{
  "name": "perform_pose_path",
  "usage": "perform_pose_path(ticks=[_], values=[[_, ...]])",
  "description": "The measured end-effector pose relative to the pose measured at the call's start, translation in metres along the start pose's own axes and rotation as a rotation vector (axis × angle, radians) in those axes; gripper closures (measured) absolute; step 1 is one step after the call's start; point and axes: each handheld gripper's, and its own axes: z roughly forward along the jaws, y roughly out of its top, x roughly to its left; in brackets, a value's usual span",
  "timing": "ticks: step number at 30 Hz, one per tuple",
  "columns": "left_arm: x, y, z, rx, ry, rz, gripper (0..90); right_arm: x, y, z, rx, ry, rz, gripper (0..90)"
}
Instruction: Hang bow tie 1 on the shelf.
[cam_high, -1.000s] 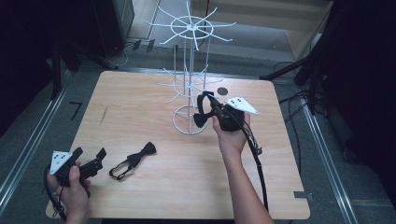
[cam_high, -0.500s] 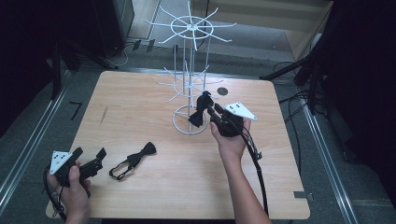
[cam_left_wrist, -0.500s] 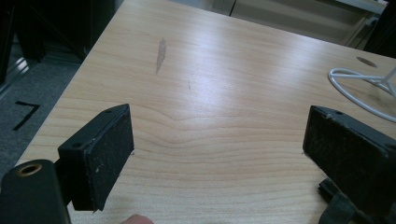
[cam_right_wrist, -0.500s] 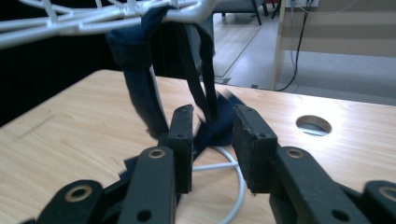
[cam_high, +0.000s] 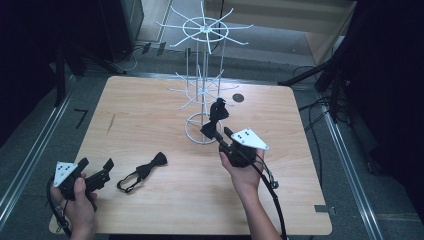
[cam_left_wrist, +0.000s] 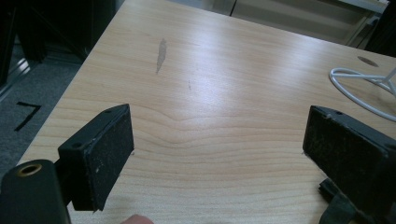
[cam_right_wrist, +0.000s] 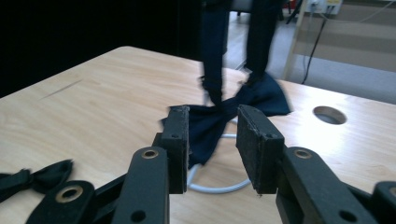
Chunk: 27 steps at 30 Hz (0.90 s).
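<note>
Where the right gripper (cam_high: 227, 139) was closed on the hanging bow tie (cam_high: 214, 119) a second ago, the high view now shows it drawn back lower right of the white wire rack (cam_high: 202, 85), the tie left dangling at frame centre. A second bow tie (cam_high: 145, 170) lies lower left, beside the left gripper (cam_high: 95, 170). The left gripper view shows jaws wide apart over bare table (cam_left_wrist: 210, 84), holding nothing. The right gripper view shows jaws parted, the tie just beyond them: released, so probably hung.
</note>
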Motion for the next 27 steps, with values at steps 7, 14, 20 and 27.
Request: perform_pose_path(ticks=[7,14,20,27], values=[[0.000,0.000,0.000,-0.003,-0.003,-0.002,9.6,0.018,-0.004,0.002,0.009,0.043,-0.021,66.3],[0.000,0.000,0.000,-0.003,-0.003,-0.003,9.6,0.038,-0.009,0.009,0.029,0.103,-0.050,68.4],[0.000,0.000,0.000,-0.003,-0.007,-0.006,9.6,0.059,-0.014,0.019,0.050,0.152,-0.086,68.6],[0.001,0.000,0.000,0.004,-0.007,-0.008,9.6,0.084,-0.019,0.033,0.080,0.219,-0.123,68.7]])
